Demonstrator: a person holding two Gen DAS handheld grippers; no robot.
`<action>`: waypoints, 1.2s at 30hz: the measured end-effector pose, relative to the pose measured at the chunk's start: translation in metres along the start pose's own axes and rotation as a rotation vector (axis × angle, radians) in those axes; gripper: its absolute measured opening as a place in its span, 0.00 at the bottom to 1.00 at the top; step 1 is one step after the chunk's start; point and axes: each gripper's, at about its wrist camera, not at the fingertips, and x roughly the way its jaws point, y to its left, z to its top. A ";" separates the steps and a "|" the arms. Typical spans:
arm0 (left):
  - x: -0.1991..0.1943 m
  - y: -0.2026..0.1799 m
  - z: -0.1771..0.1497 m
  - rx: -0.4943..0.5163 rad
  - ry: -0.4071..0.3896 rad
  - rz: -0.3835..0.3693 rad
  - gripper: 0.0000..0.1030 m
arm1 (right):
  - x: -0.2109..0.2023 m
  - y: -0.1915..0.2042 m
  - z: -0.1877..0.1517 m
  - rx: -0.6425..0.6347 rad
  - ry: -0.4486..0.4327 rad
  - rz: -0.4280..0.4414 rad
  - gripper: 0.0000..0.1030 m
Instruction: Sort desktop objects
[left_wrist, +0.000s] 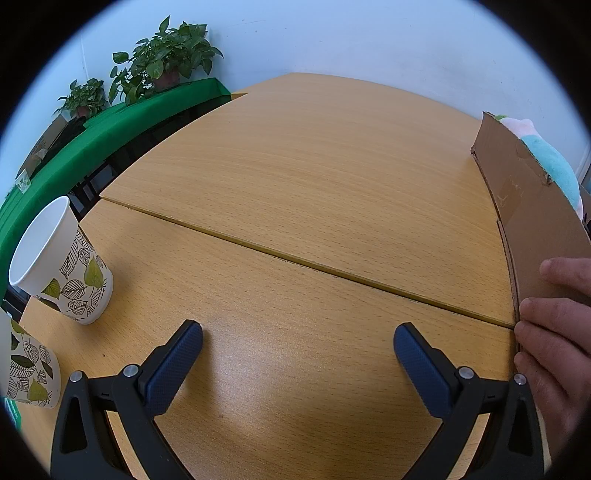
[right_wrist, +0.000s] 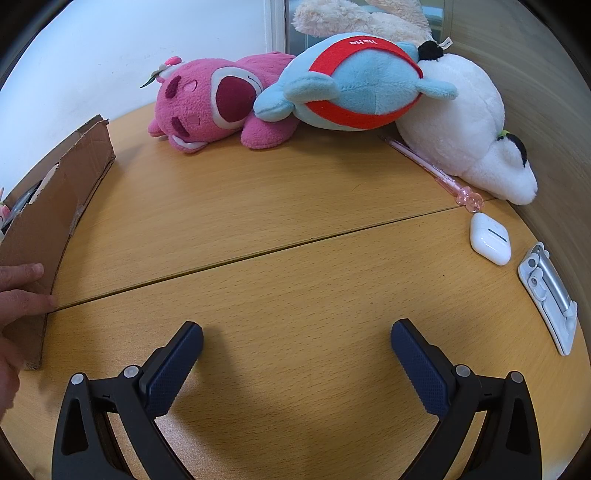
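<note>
My left gripper (left_wrist: 297, 345) is open and empty above the wooden table (left_wrist: 295, 184). Two leaf-patterned paper cups stand at its left: one (left_wrist: 62, 258) further back, one (left_wrist: 27, 365) at the near left edge. A cardboard box (left_wrist: 532, 206) stands at the right, with a bare hand (left_wrist: 554, 332) on its wall. My right gripper (right_wrist: 297, 343) is open and empty. Ahead of it lie a pink plush bear (right_wrist: 210, 103), a blue and red plush (right_wrist: 354, 81) and a white plush (right_wrist: 469, 125). A pink pen (right_wrist: 428, 166), a white earbud case (right_wrist: 489, 238) and a white and silver holder (right_wrist: 550, 295) lie at the right.
The cardboard box (right_wrist: 51, 210) also shows at the left of the right wrist view, with fingers (right_wrist: 22, 288) on it. A seam (right_wrist: 258, 254) splits the table in two. A green-covered bench (left_wrist: 110, 122) with potted plants (left_wrist: 166, 55) stands beyond the left edge.
</note>
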 end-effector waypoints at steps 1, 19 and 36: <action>0.000 0.000 0.000 0.000 0.000 0.000 1.00 | 0.000 0.000 0.000 0.000 0.000 0.000 1.00; 0.000 0.001 -0.001 0.001 -0.001 -0.001 1.00 | -0.001 -0.007 -0.003 0.000 -0.003 0.003 1.00; 0.000 0.002 -0.001 0.002 -0.001 -0.001 1.00 | 0.000 -0.009 -0.001 0.000 -0.001 0.002 1.00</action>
